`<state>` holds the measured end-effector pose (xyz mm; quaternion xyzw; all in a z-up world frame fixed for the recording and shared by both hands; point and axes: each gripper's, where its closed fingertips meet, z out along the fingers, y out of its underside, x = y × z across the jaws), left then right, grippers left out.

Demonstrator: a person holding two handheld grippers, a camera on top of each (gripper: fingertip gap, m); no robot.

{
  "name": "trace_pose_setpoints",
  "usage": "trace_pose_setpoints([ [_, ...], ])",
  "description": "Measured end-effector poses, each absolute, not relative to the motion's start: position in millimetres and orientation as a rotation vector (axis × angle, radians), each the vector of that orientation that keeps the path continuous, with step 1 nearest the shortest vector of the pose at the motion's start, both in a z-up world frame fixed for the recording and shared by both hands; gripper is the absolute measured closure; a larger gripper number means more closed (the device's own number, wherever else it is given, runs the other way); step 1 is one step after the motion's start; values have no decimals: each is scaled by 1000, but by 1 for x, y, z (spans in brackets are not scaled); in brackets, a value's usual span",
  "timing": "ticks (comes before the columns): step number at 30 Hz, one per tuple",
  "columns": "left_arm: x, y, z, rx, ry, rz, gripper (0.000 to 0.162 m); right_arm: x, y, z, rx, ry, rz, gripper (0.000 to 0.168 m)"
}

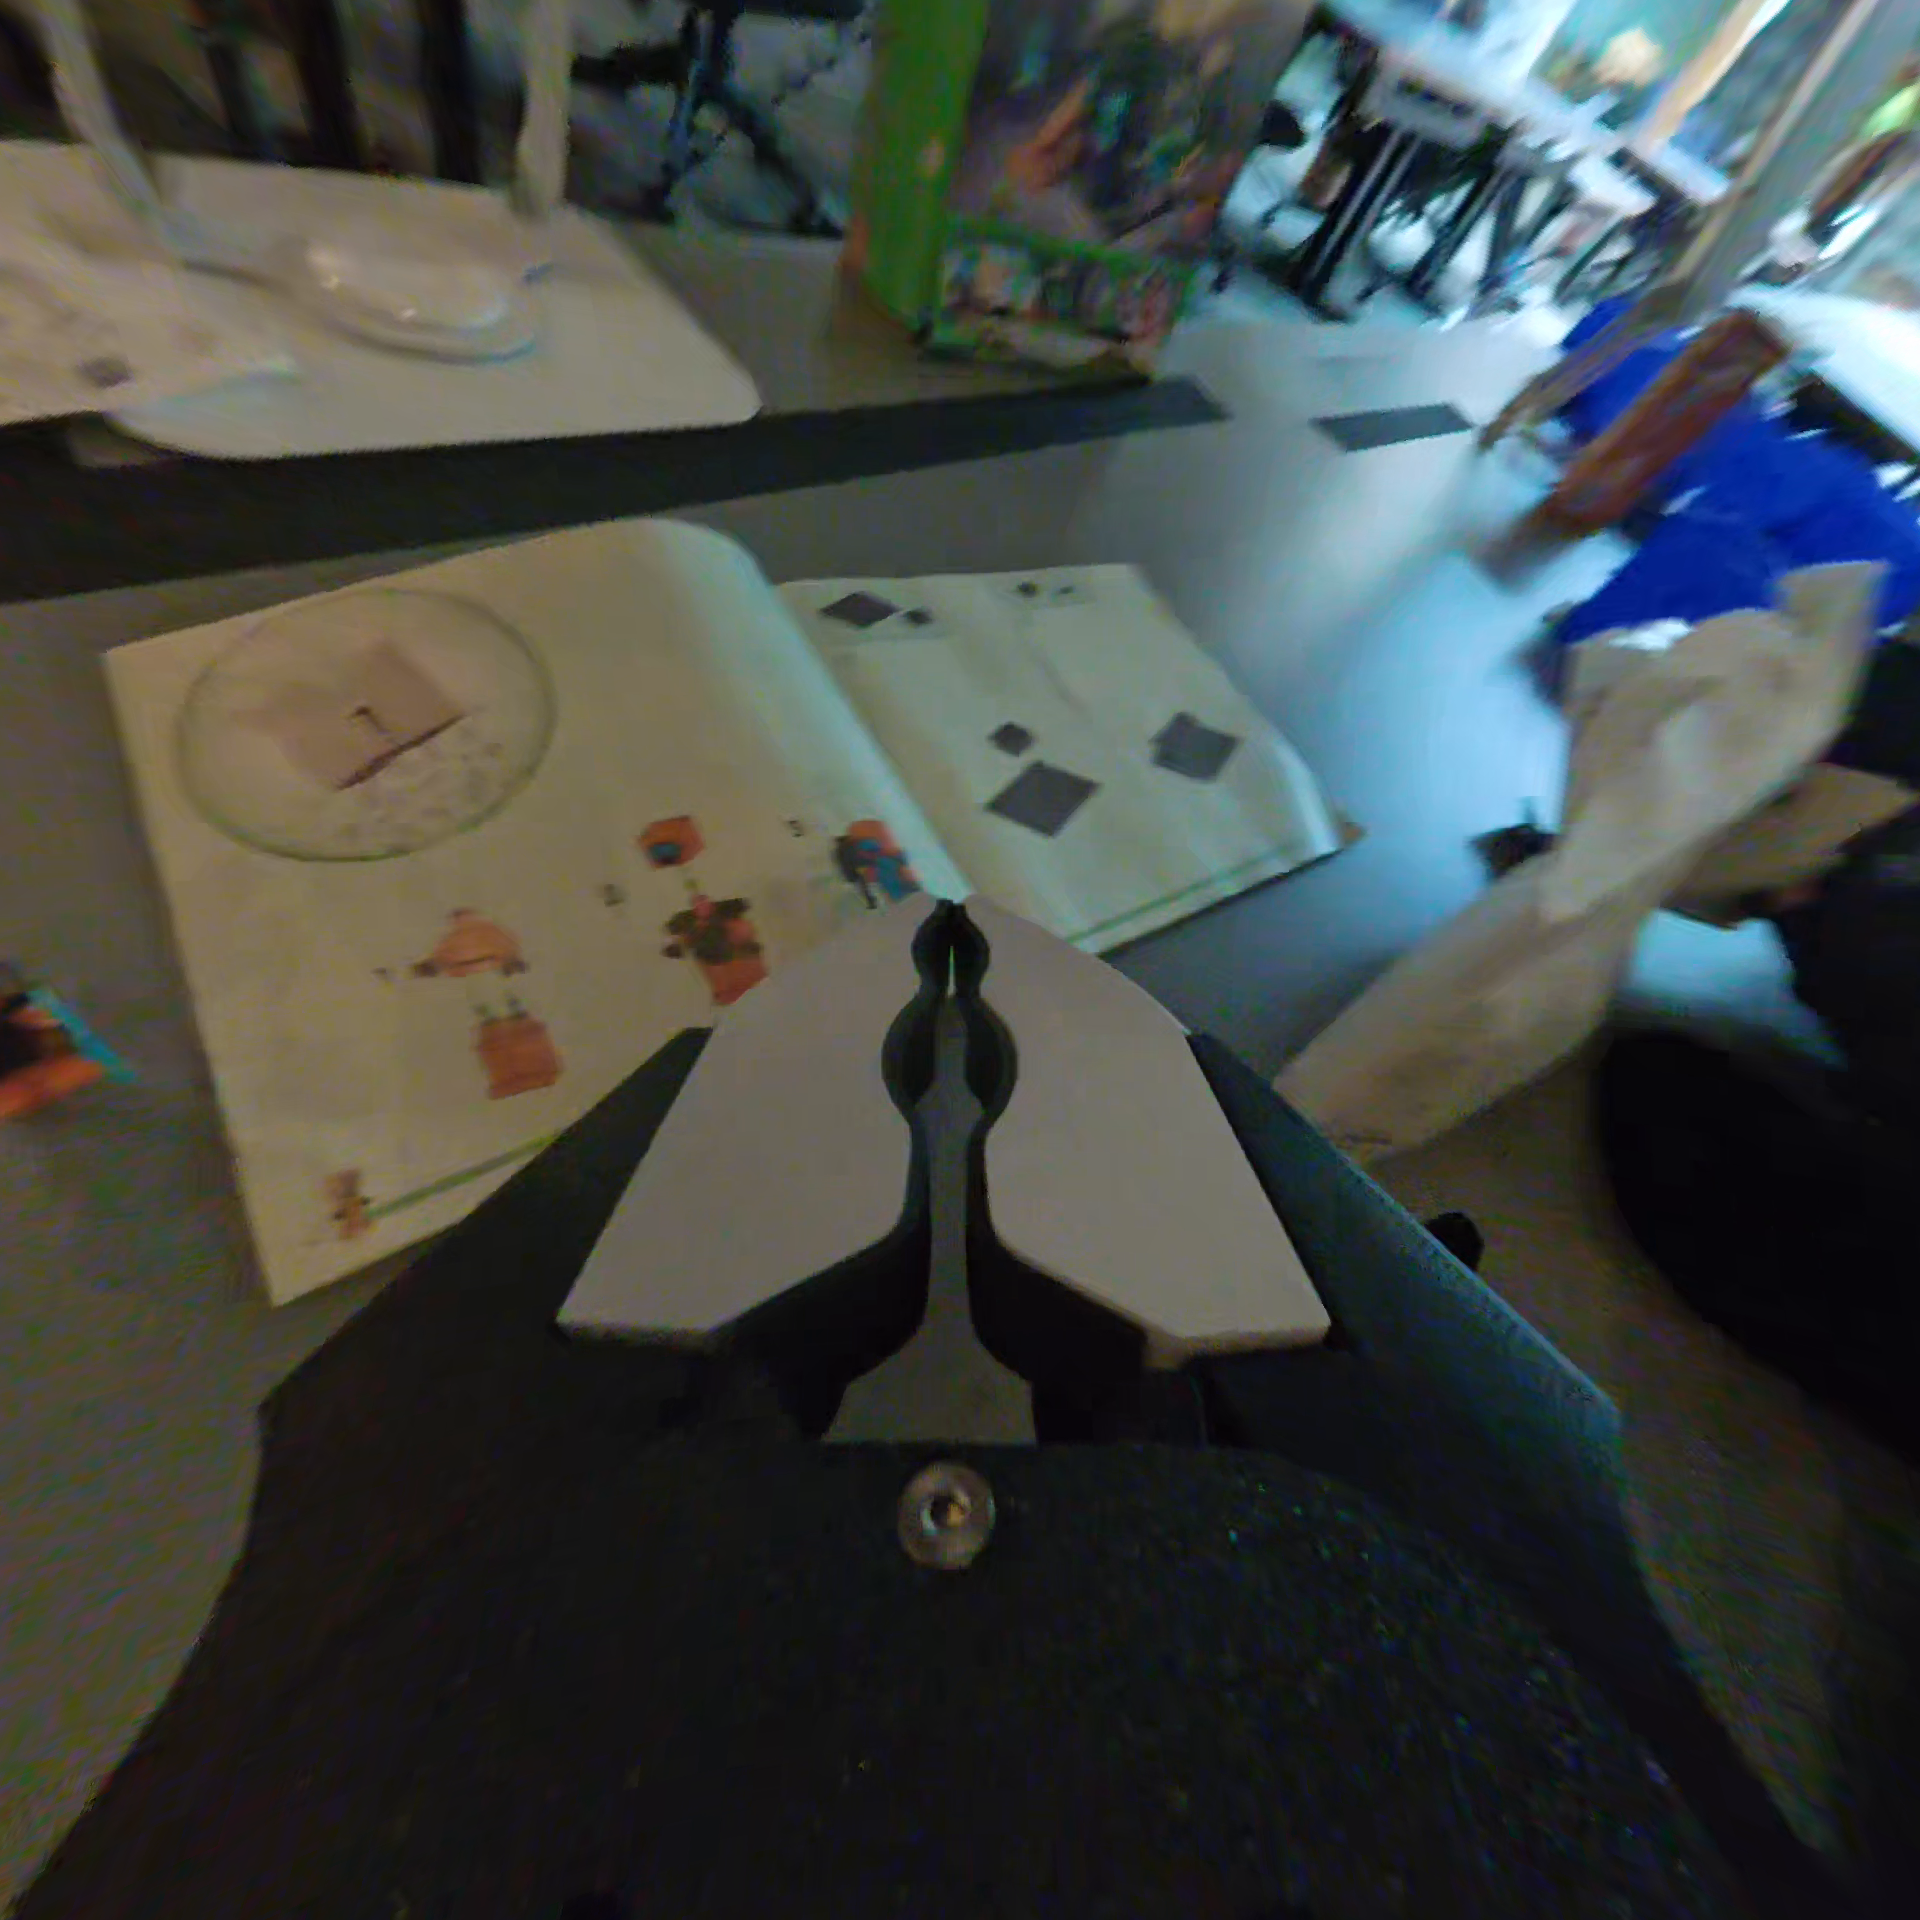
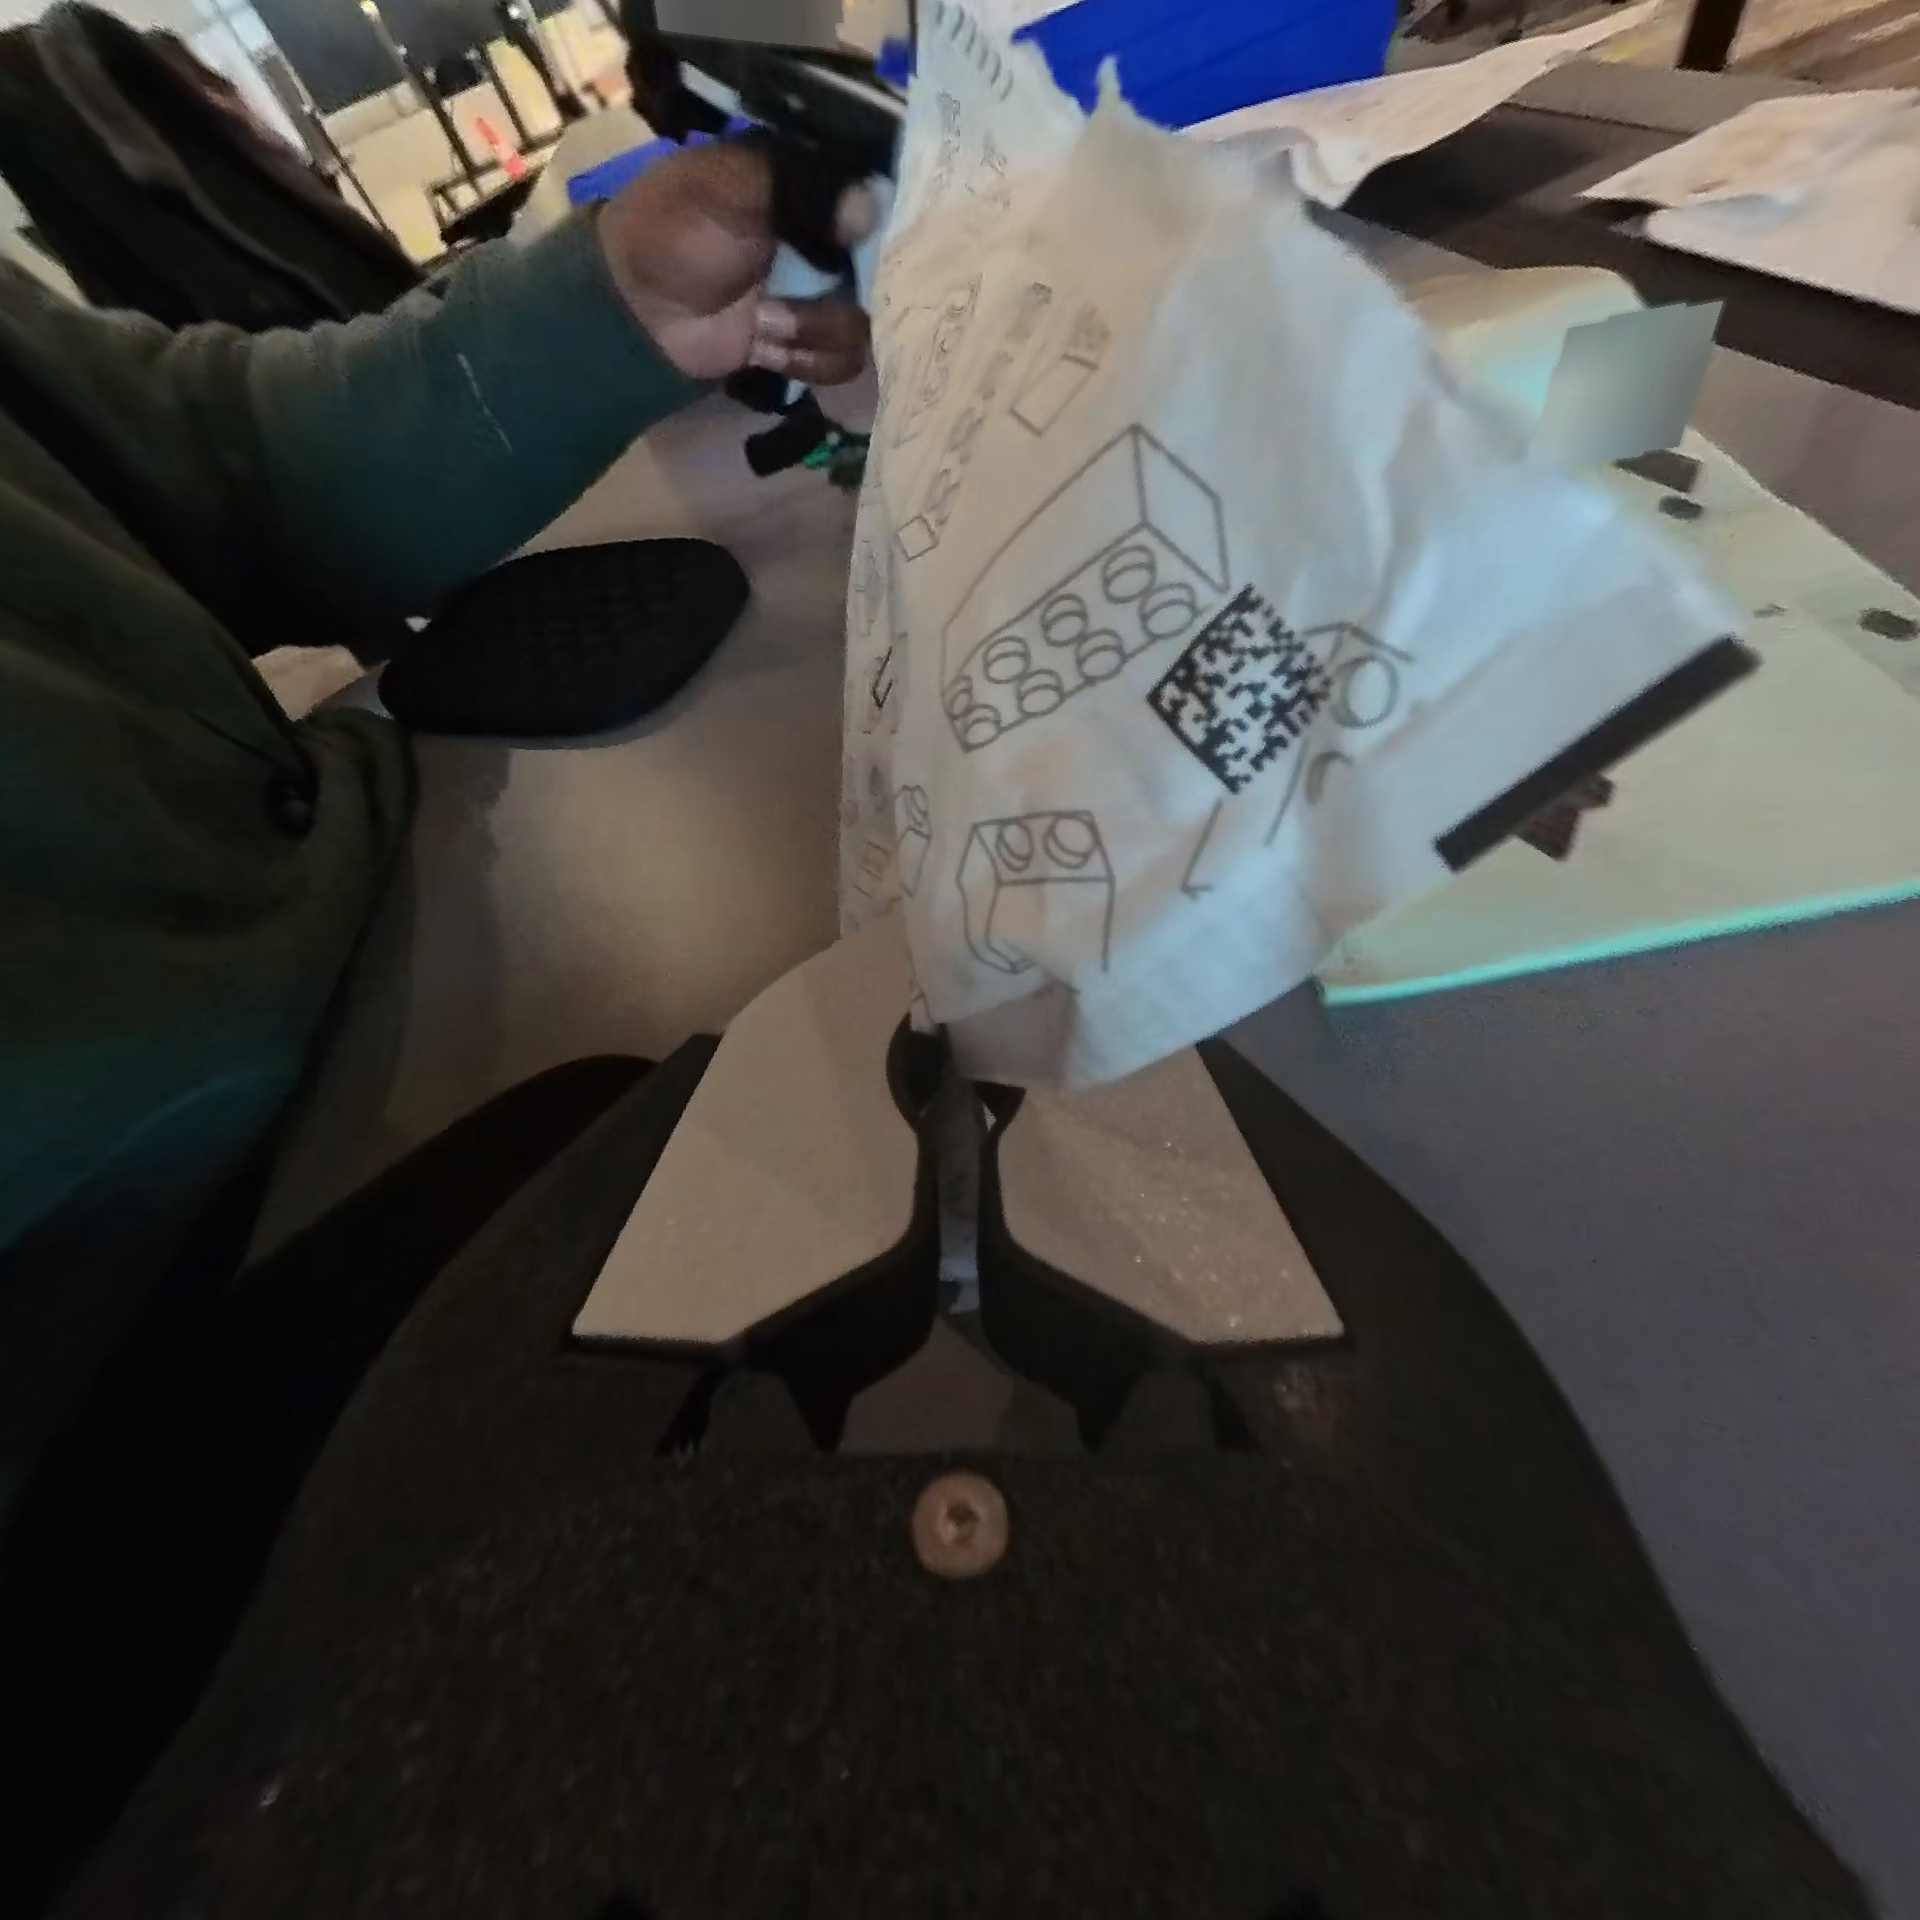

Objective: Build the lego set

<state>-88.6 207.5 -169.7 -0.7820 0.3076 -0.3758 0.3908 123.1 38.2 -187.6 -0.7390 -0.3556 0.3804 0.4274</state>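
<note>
My right gripper [image 2: 935,1029] is shut on the lower edge of a white paper bag [image 2: 1122,623] printed with brick outlines, and holds it up above the table. The bag also shows at the right of the left wrist view [image 1: 1662,810]. My left gripper [image 1: 951,920] is shut with nothing between its pads, over the lower edge of the open instruction booklet [image 1: 623,831]. In the right wrist view a hand [image 2: 717,270] holds the left gripper [image 2: 821,197] beside the top of the bag, partly hidden by it.
A clear round dish [image 1: 364,722] lies on the booklet's left page. A green set box [image 1: 997,177] and a white tray [image 1: 623,343] stand behind. A small orange and blue piece [image 1: 42,1049] lies at the left edge. A black chair armrest [image 2: 561,634] is at the table's left. Left tips to right tips: about 30 cm. The clear round dish [image 1: 364,722] lies around 15 cm away from my left fingertips.
</note>
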Motion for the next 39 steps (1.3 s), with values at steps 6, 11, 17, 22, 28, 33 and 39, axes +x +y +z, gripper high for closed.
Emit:
trace_pose_setpoints([
  [6,-103,252,-206,-2173,737,-666,162,128,37,-189,-1843,-862,950,168],
  [11,-122,274,-231,-2313,720,-423,162,127,38,-189,-1841,-852,955,168],
  [17,-137,292,-243,-2370,703,-200,162,125,37,-189,-1838,-863,956,168],
  [22,-141,303,-243,-2373,639,-159,162,124,37,-189,-1839,-860,962,168],
  [28,-147,310,-241,-2379,550,-181,162,122,38,-189,-1840,-855,978,168],
  [33,-146,311,-241,-2377,545,-182,162,120,38,-190,-1838,-855,984,168],
  [39,-144,311,-242,-2378,541,-187,162,120,39,-190,-1837,-852,988,168],
])
